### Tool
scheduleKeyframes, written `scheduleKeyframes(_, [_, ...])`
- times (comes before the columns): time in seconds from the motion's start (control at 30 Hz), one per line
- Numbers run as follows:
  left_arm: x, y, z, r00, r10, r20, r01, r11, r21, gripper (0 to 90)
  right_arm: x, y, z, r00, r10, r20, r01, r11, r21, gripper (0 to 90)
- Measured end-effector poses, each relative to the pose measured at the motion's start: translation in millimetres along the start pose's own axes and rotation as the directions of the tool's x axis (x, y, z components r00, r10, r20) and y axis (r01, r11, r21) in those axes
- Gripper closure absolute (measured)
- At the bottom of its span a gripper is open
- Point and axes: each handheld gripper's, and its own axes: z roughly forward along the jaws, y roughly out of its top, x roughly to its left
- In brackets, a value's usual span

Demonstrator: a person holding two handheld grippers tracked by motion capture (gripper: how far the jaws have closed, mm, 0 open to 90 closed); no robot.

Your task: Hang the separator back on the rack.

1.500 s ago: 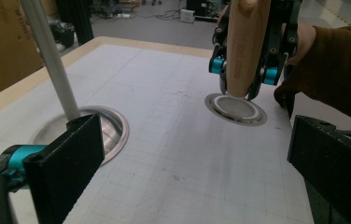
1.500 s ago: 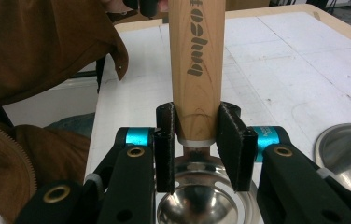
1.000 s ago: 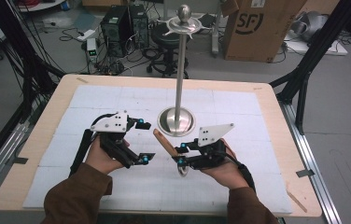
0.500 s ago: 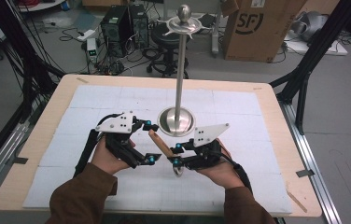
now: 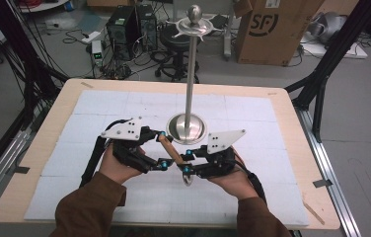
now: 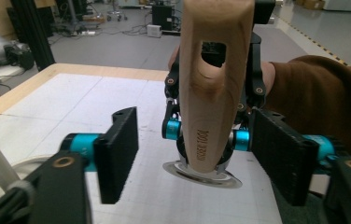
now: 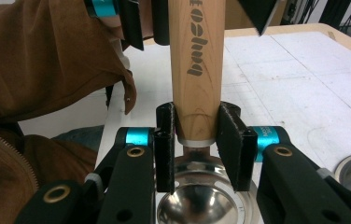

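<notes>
While the ladle is hanging between two grippers, the scene is reading like this, largest first:

Table [image 5: 292, 106]: it is carrying a white mat, with both forearms coming in from the near edge.

Stand [image 5: 188, 129]: its tall steel pole is rising from a round base just beyond the grippers, and a crown of hooks is sitting at the top (most likely where the ladle is heading).

Ladle [image 5: 171, 151]: its wooden handle is slanting between the two grippers above the mat, the steel bowl [image 5: 190, 178] is hanging at the near end, and the hanging hole [image 6: 213, 53] is sitting at the far end.

Right gripper [image 7: 196, 135]: it is clamping the handle just above the steel collar, pads pressing on both sides.

Left gripper [image 6: 197, 149]: its jaws have just been closing around the handle, which is standing between them; the pads [image 6: 117, 154] are not yet touching the wood, so it is still released.

Step in hand: judging by this, the left is taking a second hold for a handover.

Doing it well: the right should be staying clenched until both left pads are seating flat on the wood. The left should be centring on the handle, below the hole, keeping that hole free for a hook.
</notes>
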Motion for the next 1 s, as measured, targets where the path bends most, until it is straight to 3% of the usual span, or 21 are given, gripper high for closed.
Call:
scheduleKeyframes(0.83, [-2.6, 3.0, 4.4, 0.9989, 0.014, 0.045, -0.013, 0.9998, -0.018, 66.1, 0.3, 0.9, -2.0, 0.9996, -0.007, -0.027, 0.007, 0.9996, -0.027, 68.8])
scheduleKeyframes(1.0, [-3.7, 4.2, 5.1, 0.9986, 0.019, 0.05, -0.019, 0.9997, -0.017, 67.2, 0.5, 0.9, -2.1, 0.9995, -0.014, -0.028, 0.014, 0.9995, -0.027, 68.8])
